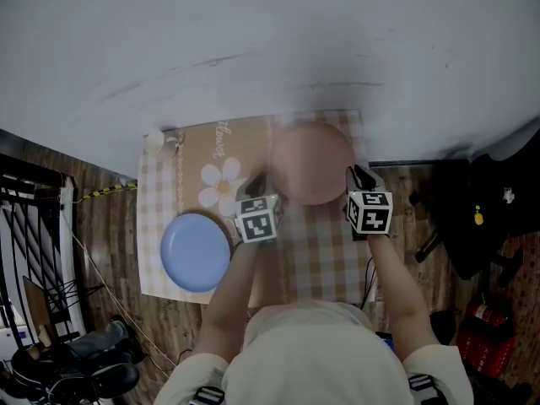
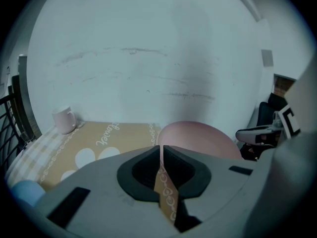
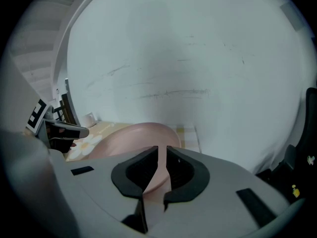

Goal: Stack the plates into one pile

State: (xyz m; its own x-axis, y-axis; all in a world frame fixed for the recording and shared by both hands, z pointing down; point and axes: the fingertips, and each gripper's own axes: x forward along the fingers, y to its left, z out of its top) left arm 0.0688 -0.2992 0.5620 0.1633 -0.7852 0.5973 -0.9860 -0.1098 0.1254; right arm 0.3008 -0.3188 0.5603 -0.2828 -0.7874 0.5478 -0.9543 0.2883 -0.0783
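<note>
Left gripper (image 1: 257, 184), right gripper (image 1: 359, 176) — pink plate (image 1: 312, 160) face-up

— Where are the grippers?
— Left gripper (image 1: 256, 183) and right gripper (image 1: 355, 175) reach forward, angled down, forearms extended.
— Jaws?
— Nearly together, each pinching the rim of the pink plate (image 1: 312, 163).

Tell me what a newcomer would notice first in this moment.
The pink plate stands out, gripped at its left rim by the left gripper and at its right rim by the right gripper, over the far side of the checked mat. A blue plate lies on the mat's near left corner, and a mug sits at the far left corner.
</note>
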